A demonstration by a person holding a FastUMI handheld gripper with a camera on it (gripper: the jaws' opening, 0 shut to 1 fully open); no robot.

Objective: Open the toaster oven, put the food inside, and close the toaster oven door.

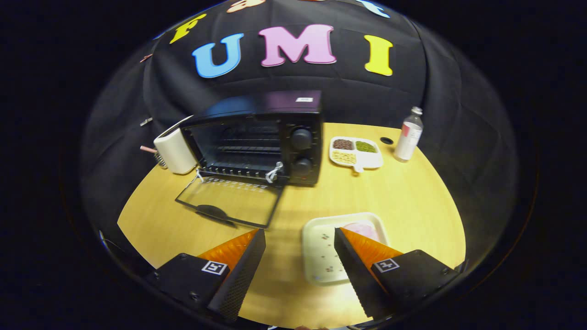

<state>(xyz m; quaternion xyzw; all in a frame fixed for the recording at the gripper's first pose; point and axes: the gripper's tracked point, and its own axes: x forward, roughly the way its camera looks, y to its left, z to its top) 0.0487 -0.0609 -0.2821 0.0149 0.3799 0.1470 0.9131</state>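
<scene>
Pink food (362, 228) half hidden (behind finger (362, 256)); tray (321, 256) partly covered.

Black toaster oven (257, 142), door (231, 201) down; pink food (362, 228) on tray (321, 256).

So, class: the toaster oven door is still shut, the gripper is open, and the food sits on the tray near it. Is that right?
Not quite. The gripper view shows the toaster oven with its door open, folded down flat onto the table. The rest holds: the gripper is open, and the food sits on the tray.

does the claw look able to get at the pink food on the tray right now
Probably yes: the claw is open, and the pink food lies uncovered on the tray just ahead, partly behind one finger.
</scene>
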